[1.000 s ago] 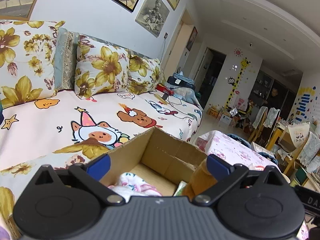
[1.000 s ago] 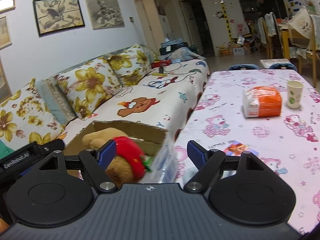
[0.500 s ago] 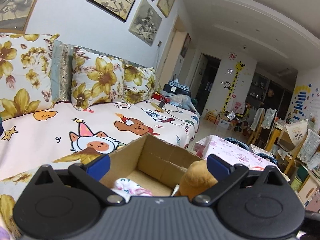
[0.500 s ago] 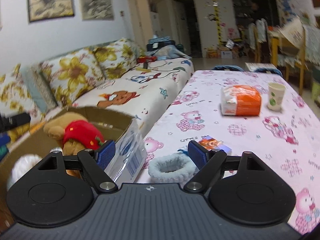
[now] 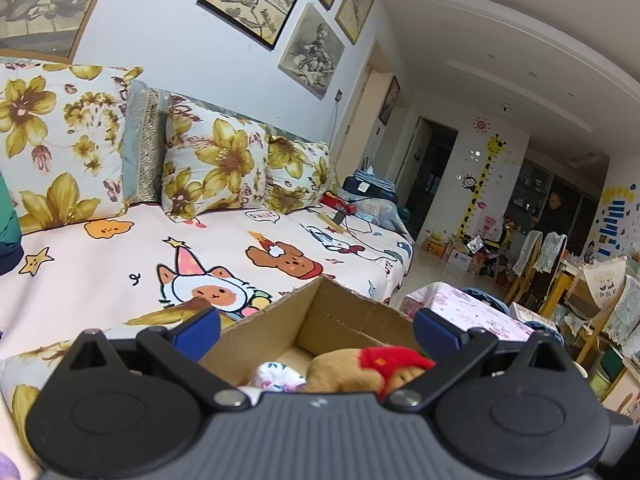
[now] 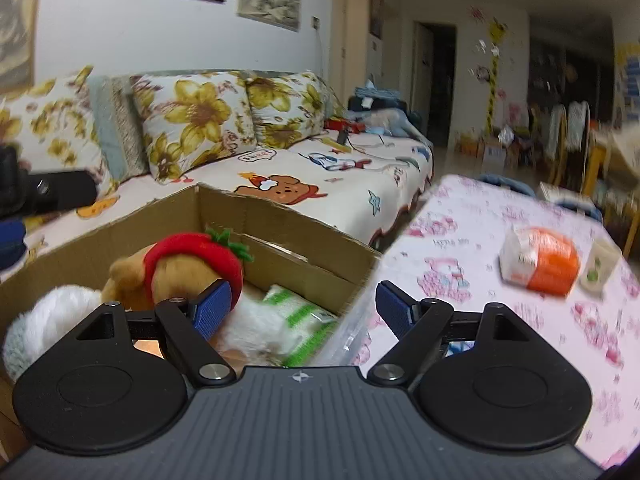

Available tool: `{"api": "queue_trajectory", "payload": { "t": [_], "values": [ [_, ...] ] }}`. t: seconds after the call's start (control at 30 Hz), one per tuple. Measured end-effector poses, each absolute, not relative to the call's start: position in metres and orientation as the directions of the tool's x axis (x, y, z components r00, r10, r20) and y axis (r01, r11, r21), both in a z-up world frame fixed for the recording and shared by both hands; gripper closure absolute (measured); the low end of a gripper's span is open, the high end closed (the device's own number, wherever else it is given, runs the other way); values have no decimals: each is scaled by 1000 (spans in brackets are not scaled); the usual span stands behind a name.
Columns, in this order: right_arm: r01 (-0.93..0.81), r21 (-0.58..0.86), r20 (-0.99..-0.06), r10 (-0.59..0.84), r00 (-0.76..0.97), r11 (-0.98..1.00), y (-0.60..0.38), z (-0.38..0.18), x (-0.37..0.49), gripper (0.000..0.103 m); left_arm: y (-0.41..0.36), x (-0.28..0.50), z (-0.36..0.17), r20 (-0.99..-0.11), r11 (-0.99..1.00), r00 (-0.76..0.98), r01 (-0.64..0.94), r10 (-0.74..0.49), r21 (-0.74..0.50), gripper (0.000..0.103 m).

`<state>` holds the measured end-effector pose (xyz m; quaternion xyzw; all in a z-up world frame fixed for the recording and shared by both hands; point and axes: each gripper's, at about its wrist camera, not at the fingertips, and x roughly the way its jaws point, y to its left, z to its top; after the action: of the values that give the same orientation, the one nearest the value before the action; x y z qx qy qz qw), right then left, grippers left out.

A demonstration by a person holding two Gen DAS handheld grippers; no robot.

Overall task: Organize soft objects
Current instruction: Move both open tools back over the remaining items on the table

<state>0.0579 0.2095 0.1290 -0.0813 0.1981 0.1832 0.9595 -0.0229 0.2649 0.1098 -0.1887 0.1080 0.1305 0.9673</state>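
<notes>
An open cardboard box [image 6: 280,232] stands at the table's left edge, beside the sofa. In it lie a brown plush bear with a red strawberry hat [image 6: 188,264], a white fluffy toy [image 6: 48,320], a green-and-white packet [image 6: 304,316] and a floral cloth [image 5: 276,376]. The bear also shows in the left wrist view [image 5: 360,372]. My right gripper [image 6: 304,308] is open and empty just above the box's near right corner. My left gripper [image 5: 316,332] is open and empty over the box [image 5: 332,320] from the other side.
The table [image 6: 460,240] has a pink cartoon cloth, with an orange-and-white pack [image 6: 540,260] and a paper cup [image 6: 600,264] on it. The sofa [image 5: 120,264] with floral cushions runs behind the box. Chairs [image 5: 540,256] stand far right.
My right gripper swung left, from over the table back over the box; the grey fluffy ring seen earlier is out of view. The bear now lies lower in the box in the left view.
</notes>
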Motion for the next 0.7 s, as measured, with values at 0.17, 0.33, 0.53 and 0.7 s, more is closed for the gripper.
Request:
{"api": "queue_trajectory", "payload": {
  "t": [0.17,0.33,0.53,0.7],
  "values": [
    [-369,-126,-375,300,877,921,207,132,51,3,263,-23,108,-267,897,942,-291,206,-334,1],
    [-315,-54,-352,277,894,948,180,137,45,3,258,-23,109,-263,906,945,-277,196,-319,1],
    [-262,47,-353,261,898,964,153,134,41,3,248,-24,110,-256,920,951,-249,174,-302,1],
    [-215,109,-351,240,905,971,132,128,31,3,233,-26,111,-242,937,958,-218,152,-273,1]
  ]
}}
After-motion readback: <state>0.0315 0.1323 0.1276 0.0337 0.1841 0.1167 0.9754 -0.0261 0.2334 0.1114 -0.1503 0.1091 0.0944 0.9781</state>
